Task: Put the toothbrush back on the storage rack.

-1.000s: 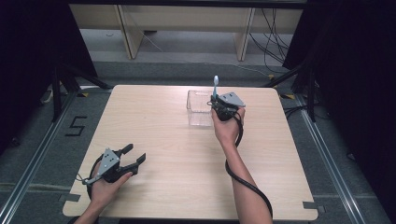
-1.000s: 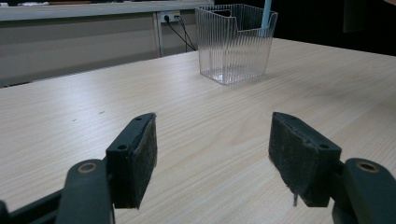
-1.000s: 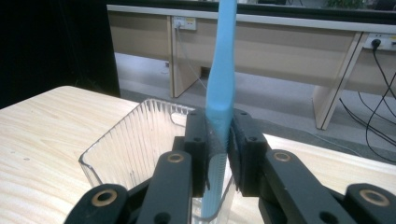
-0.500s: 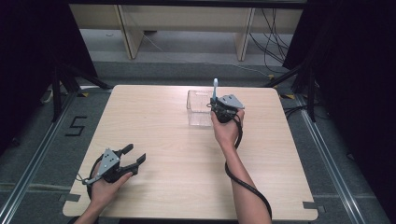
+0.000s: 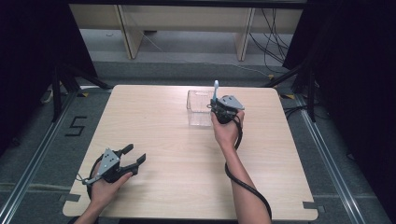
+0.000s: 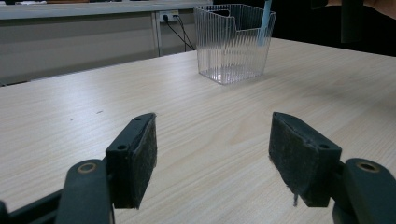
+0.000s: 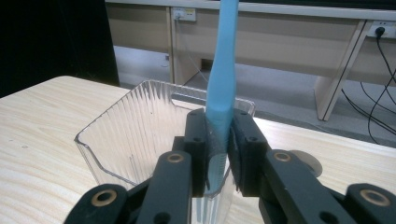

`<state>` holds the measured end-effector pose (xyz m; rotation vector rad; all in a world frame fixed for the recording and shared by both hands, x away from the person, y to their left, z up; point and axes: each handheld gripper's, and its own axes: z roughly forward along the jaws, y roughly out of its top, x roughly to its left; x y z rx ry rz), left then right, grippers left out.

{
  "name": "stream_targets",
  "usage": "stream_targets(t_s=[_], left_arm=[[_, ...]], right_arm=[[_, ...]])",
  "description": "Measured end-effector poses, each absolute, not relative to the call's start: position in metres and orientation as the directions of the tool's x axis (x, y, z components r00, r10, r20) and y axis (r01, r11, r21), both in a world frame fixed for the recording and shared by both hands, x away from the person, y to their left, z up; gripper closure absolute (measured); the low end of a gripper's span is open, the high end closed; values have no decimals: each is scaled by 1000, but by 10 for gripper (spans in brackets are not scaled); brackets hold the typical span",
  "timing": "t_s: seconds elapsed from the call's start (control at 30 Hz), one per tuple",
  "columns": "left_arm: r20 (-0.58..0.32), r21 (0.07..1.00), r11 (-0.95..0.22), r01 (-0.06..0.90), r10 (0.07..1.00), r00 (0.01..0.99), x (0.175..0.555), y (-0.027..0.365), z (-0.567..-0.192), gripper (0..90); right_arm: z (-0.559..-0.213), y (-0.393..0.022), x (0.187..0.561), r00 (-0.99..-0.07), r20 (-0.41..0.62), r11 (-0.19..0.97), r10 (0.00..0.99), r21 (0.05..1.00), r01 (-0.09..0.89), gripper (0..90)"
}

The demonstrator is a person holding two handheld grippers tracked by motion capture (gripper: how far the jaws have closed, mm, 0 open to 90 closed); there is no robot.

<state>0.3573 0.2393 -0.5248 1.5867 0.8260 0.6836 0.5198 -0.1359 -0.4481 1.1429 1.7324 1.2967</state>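
Observation:
A clear ribbed plastic bin (image 5: 200, 109) (image 6: 233, 42) (image 7: 140, 135) stands on the far middle of the wooden table (image 5: 163, 140). My right gripper (image 5: 217, 106) (image 7: 218, 154) is at the bin's right rim, shut on a light blue stick-like handle (image 5: 215, 89) (image 7: 223, 79) (image 6: 265, 23) that stands upright; its lower end reaches over the bin's rim. My left gripper (image 5: 135, 156) (image 6: 212, 154) rests low near the table's front left, its jaws wide apart with only bare tabletop between them.
The person's right forearm (image 5: 243, 186) crosses the table's right half, with a black cable (image 5: 247, 186) trailing beside it. Wooden furniture legs (image 5: 128, 32) and wall sockets with cables (image 7: 184, 16) stand beyond the far edge. Dark curtains flank both sides.

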Motion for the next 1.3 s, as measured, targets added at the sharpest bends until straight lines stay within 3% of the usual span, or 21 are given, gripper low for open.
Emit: stream_targets(t_s=[0.9, 1.3], left_arm=[[-14, 985, -88, 146, 812, 584, 357, 239, -525, 321], [-10, 982, -100, 158, 815, 579, 356, 240, -524, 320]], right_arm=[[-455, -135, 518, -373, 24, 91, 927, 954, 287, 778], [-456, -138, 514, -350, 38, 73, 936, 951, 299, 659]])
